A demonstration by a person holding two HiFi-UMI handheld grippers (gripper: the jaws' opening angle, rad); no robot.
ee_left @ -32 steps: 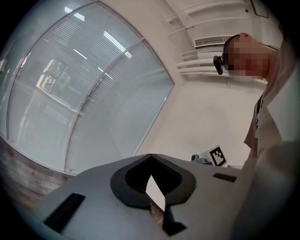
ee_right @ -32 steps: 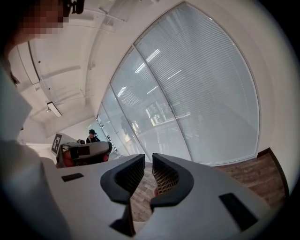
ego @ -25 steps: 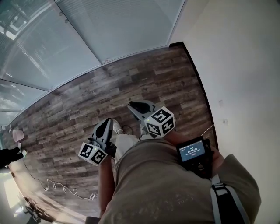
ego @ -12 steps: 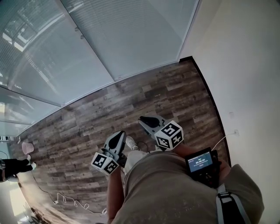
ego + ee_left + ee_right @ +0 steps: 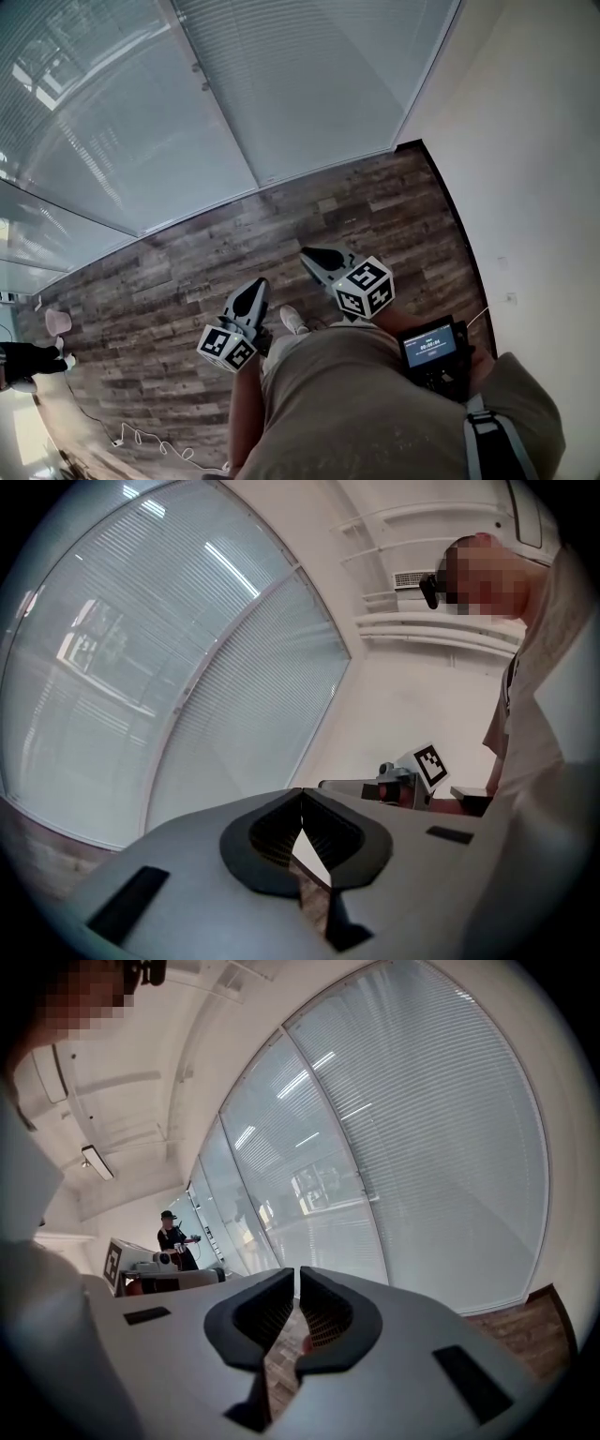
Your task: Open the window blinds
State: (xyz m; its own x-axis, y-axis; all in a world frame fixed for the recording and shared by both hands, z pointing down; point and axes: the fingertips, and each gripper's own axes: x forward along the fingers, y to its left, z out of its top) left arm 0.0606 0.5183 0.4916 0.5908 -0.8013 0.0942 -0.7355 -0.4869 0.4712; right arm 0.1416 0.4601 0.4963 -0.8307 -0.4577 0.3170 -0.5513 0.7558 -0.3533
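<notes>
A wood-plank floor (image 5: 375,206) meets a white wall (image 5: 534,141) along its right edge. A white cable (image 5: 150,441) snakes near the floor's lower-left corner. Far off stands a person in dark clothes (image 5: 174,1237).

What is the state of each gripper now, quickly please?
Left gripper: closed, holding nothing.
Right gripper: closed or very nearly closed, holding nothing.

The window blinds (image 5: 309,84) are pale horizontal slats behind tall glass panes, hanging at full length down to the wooden floor. Slim light frame bars divide them into panels. The slats of the panel nearest the corner lie shut and opaque; through the panels further left, faint outside shapes show.
</notes>
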